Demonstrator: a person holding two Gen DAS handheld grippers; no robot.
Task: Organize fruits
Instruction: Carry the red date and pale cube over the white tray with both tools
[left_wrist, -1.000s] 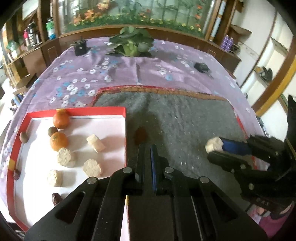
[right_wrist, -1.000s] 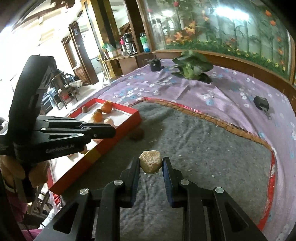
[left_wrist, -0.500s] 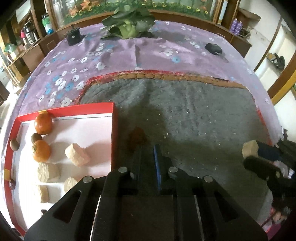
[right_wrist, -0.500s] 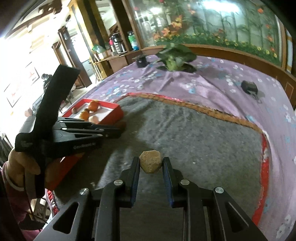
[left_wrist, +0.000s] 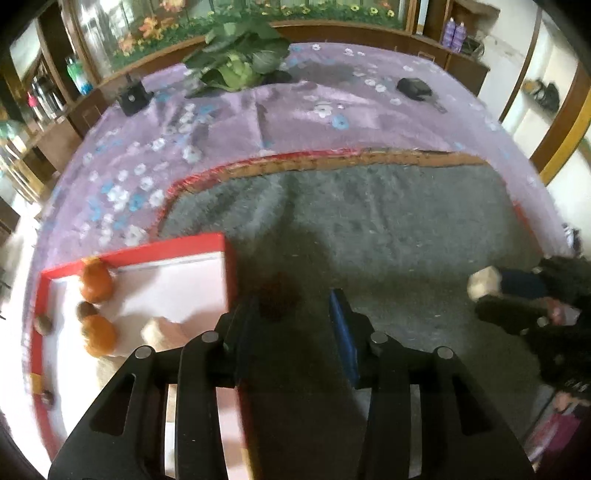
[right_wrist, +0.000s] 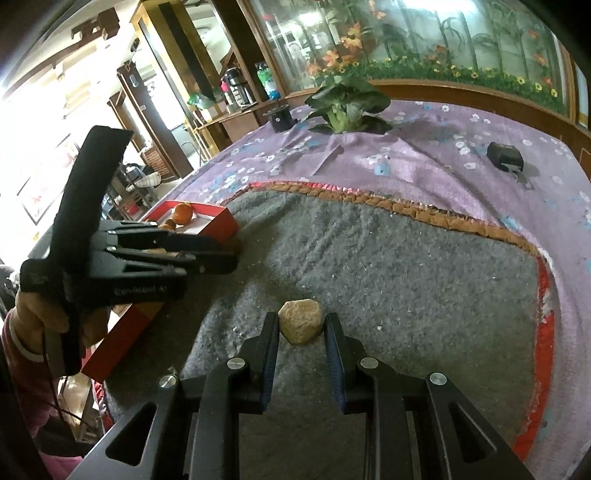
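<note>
Left wrist view: the left gripper (left_wrist: 295, 306) is opening its jaws, still empty, around a small dark, wrinkled fruit (left_wrist: 275, 295) lying on the fuzzy grey mat (left_wrist: 388, 229) just beside the red tray (left_wrist: 229, 266) corner. The right gripper (right_wrist: 301, 328) is clamping a pale, faceted, rough chunk (right_wrist: 301, 321), presumably bound for that tray.

Fuzzy grey felt mat (right_wrist: 388, 266), matt floral cloth (right_wrist: 406, 162)
</note>
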